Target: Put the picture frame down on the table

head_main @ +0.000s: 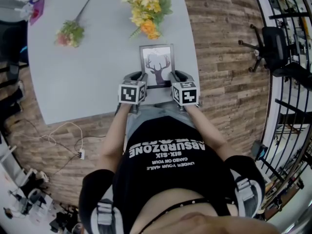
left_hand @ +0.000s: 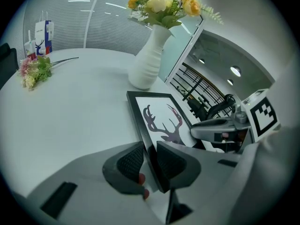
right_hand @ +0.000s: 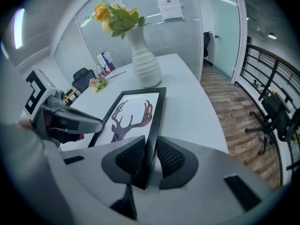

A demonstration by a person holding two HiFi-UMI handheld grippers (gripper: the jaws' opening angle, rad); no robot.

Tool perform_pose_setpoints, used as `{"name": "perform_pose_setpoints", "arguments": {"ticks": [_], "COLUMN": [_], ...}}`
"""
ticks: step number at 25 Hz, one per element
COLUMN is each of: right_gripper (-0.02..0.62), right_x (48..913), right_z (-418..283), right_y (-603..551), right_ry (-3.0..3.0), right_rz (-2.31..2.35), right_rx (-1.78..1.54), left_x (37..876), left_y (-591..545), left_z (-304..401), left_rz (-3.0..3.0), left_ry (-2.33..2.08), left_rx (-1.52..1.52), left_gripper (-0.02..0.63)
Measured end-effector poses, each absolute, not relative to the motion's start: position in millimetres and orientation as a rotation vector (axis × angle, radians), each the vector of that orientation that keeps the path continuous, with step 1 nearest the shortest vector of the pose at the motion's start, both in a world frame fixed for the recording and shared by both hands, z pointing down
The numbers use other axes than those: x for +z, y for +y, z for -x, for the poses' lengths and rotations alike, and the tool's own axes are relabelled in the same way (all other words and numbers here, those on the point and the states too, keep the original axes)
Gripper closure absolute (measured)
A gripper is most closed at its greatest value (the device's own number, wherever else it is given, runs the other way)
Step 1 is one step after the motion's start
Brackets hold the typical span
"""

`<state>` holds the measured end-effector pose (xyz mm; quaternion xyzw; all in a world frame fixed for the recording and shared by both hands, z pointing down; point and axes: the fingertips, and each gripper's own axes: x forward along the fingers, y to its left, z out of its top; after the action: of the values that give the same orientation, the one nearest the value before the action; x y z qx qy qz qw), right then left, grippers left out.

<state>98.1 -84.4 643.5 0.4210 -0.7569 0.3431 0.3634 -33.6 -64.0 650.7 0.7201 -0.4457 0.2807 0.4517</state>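
Picture frame (head_main: 157,62) (one) clamped by left gripper (left_hand: 149,154) and right gripper (right_hand: 150,156).

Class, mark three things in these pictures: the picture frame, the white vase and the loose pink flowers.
Frame (head_main: 156,65): head view, on the deer print.
Vase (left_hand: 147,60): left gripper view, on its ribbed body.
Pink flowers (head_main: 69,33): head view, on the blooms.

The left gripper (left_hand: 150,162) has its ribbed pads clamped on the near left edge of a black picture frame (left_hand: 165,122) (a deer-antler print), held tilted over the white table (left_hand: 70,111). The right gripper (left_hand: 202,130) meets its opposite edge. Beyond stands a white vase (left_hand: 147,64) of yellow flowers (left_hand: 164,3); a pink bouquet (left_hand: 33,71) lies far left.
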Motion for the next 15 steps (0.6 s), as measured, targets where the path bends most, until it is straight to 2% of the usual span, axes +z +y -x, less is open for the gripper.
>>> {"name": "perform_pose_setpoints", "arguments": {"ticks": [15], "right_gripper": [0.497], "right_x": [665], "right_z": [-102], "right_y": [-85], "right_ry": [-1.974], "right_rz": [-1.090], "right_rx": [1.023], "left_x": [672], "left_y": [-67], "left_z": [31], "left_rz": [-1.772], "left_ry": [-1.088], "left_rx": [0.710], "left_gripper": [0.504]}}
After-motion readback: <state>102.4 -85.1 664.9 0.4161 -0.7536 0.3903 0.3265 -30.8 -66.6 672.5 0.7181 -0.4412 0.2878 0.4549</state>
